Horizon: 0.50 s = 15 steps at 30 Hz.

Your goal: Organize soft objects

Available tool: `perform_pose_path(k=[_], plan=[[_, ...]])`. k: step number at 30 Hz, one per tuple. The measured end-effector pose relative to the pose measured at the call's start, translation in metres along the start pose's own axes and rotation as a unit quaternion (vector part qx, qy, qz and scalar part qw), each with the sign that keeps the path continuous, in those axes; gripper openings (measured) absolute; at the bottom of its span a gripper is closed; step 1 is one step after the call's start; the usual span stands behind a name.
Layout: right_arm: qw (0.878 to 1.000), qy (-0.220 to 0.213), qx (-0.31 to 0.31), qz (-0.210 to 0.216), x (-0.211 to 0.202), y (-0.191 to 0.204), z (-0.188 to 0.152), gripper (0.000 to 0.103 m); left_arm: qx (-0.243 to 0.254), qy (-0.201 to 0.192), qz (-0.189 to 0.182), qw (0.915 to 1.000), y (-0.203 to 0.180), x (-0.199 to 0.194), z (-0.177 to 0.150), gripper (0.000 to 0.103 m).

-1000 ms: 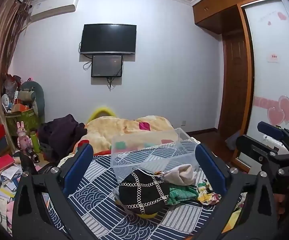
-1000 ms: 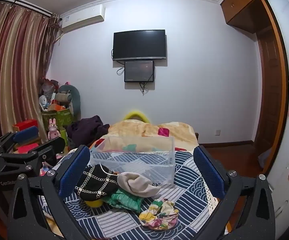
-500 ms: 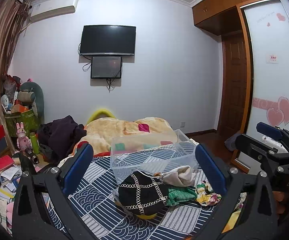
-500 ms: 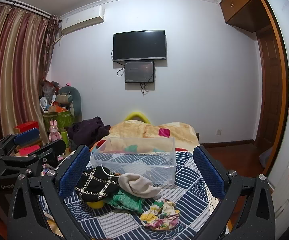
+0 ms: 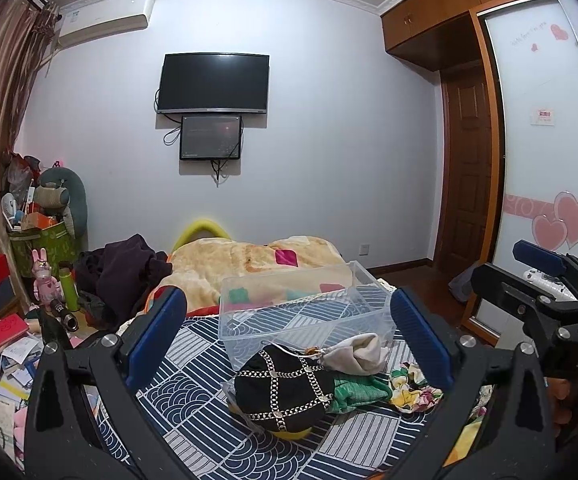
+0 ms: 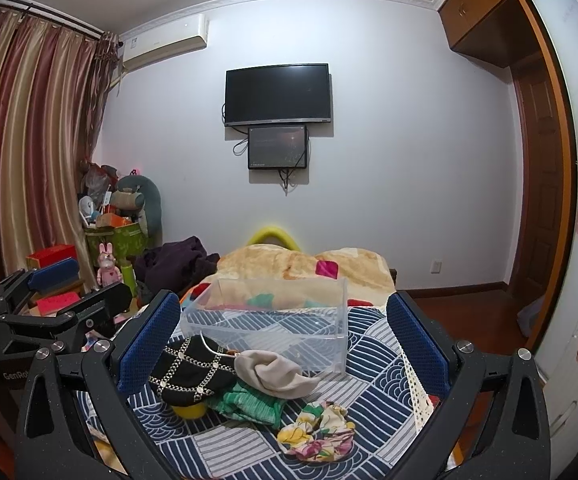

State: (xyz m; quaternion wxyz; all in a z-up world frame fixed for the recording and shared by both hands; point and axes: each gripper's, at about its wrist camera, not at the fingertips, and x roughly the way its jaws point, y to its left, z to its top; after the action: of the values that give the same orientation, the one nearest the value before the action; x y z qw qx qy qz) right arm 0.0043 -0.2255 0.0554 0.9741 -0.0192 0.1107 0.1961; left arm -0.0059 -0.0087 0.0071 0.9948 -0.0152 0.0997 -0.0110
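Bedding in a navy-and-white patterned quilt (image 6: 373, 364) carries my landmark, a clear rectangular plastic bin (image 6: 273, 320). Just in front of it I see a black cap with chain lattice (image 6: 187, 372), a beige fabric pouch (image 6: 273, 372), a green knit cloth (image 6: 249, 402) and a floral scrunchie (image 6: 317, 426). My left gripper (image 5: 287, 346) and right gripper (image 6: 283, 344) hover before the bin, both spread wide, holding nothing.

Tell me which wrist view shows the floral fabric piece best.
The right wrist view. There the floral fabric piece lies fully exposed on the patterned bedspread, in front of the green cloth. In the left wrist view only part of it shows, partly cut off by the left gripper's right finger.
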Motion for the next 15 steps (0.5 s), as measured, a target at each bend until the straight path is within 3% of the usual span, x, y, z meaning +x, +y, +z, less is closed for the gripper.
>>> perform_pose_path(k=[15], plan=[[1.0, -0.005, -0.001, 0.003, -0.0022, 0.001, 0.0013, 0.103, 0.0, -0.002, 0.001, 1.0, -0.0001, -0.0007, -0.0002, 0.103]])
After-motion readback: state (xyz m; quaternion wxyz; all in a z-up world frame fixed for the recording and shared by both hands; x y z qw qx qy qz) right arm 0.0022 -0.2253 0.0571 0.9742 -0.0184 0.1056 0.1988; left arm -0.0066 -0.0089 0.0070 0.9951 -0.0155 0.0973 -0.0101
